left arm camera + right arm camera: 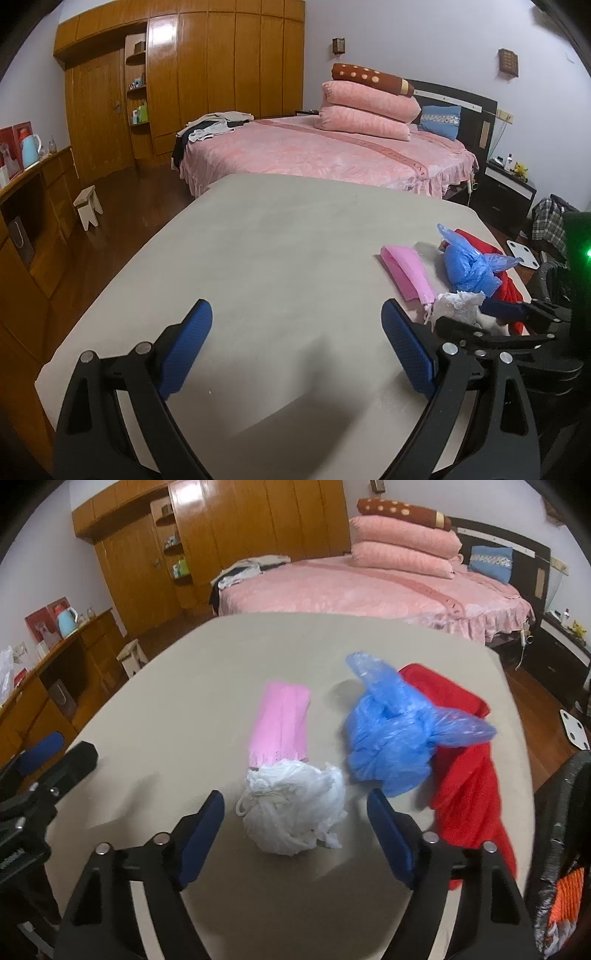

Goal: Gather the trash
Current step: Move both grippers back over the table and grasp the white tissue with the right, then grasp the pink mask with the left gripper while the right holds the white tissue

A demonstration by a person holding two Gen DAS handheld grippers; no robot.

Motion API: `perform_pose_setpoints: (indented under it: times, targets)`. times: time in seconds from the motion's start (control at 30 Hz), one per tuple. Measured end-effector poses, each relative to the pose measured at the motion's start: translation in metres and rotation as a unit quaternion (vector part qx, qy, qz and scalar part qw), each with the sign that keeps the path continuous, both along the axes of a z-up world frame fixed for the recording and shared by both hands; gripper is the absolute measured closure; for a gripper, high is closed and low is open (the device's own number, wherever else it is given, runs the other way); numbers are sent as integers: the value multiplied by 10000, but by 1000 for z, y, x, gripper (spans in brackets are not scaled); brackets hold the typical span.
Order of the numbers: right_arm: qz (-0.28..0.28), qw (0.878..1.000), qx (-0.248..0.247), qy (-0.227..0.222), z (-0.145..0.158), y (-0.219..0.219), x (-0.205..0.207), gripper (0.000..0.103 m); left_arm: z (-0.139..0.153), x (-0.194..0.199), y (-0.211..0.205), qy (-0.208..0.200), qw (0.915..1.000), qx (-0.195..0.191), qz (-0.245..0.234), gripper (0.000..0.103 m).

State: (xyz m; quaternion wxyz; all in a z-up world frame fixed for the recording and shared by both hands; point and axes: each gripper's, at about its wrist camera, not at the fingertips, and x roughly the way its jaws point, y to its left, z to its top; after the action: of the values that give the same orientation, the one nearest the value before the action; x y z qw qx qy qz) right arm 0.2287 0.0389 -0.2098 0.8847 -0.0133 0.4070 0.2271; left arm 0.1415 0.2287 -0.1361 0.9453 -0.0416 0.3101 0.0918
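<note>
Trash: white crumpled wad (293, 812) | right tool (295, 812) straddling, untouched | left tool (295, 332) agape | writing: unreadable

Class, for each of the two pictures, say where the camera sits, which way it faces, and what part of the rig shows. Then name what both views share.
Left wrist: on the left gripper, facing across the bare table toward the bed; its open fingers and the right gripper show.
Right wrist: on the right gripper, tilted down at the white wad; its fingers flank it, apart.
Shared: pink packet, blue bag, red cloth, bed.
</note>
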Motion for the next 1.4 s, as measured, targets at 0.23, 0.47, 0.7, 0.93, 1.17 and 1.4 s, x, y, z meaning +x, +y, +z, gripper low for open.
perform_pose_setpoints:
  times: [0.23, 0.47, 0.7, 0.93, 1.17, 1.4]
  targets:
    - [83, 9998, 54, 165, -4, -2, -3, 56, -1, 2, -4, 38, 10000, -38, -41, 13]
    - [9, 9996, 278, 3, 16, -23, -17, 57, 4, 6, -20, -22, 9999, -32, -152, 13]
    - [-346, 9979, 440, -312, 46, -59, -20, 57, 8, 21, -43, -50, 9993, -68, -358, 13]
    - [-772, 9954, 380, -429, 57, -86, 3, 57, 4, 51, -76, 18, 9981, -11, -616, 17]
    - [-904, 9943, 435, -361, 53, -107, 26, 57, -15, 88, -93, 293, 9974, -39, -653, 26]
    - [-909, 9945, 442, -280, 47, -111, 36, 57, -34, 114, -99, 662, 9955, -175, -657, 34]
